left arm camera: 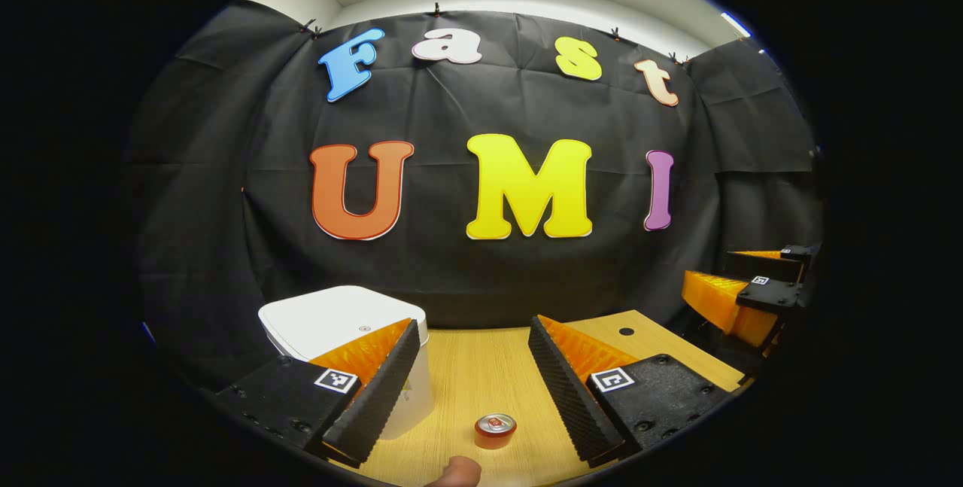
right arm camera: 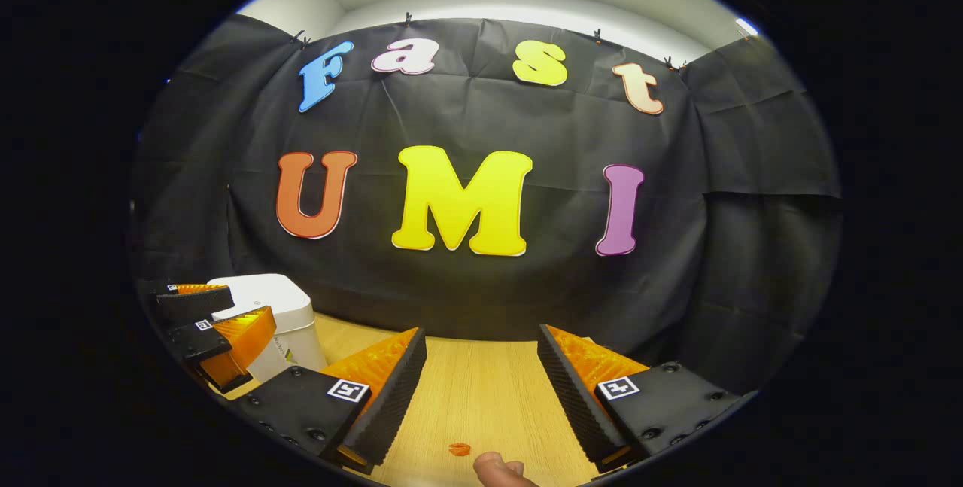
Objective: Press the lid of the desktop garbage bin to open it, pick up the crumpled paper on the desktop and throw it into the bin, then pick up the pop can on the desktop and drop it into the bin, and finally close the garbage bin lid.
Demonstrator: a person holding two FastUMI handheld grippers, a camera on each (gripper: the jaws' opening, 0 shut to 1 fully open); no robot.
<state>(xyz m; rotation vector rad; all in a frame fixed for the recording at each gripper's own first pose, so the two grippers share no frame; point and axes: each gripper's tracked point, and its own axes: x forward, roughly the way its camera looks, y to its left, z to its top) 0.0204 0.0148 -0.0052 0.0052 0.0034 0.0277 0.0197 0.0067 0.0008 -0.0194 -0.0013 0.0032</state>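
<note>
The white garbage bin (left arm camera: 342, 321) stands at the left of the wooden desk (left arm camera: 481, 366) with its lid down. A red pop can (left arm camera: 495, 430) stands upright on the desk, low between the fingers of my left gripper (left arm camera: 472, 389), which is open and holds nothing. Its left finger (left arm camera: 376, 389) hangs in front of the bin's right side. My right gripper (right arm camera: 481, 397) is open over bare desk. In the right gripper view the bin (right arm camera: 274, 310) sits at the far left, with the left gripper (right arm camera: 207, 329) in front of it.
The right gripper (left arm camera: 752, 287) hovers past the desk's right edge in the left gripper view. A small dark hole (left arm camera: 626, 331) marks the desk's far right. A small orange-red bit (right arm camera: 459, 448) lies on the desk. A person's fingertip (right arm camera: 496, 468) pokes in at the bottom.
</note>
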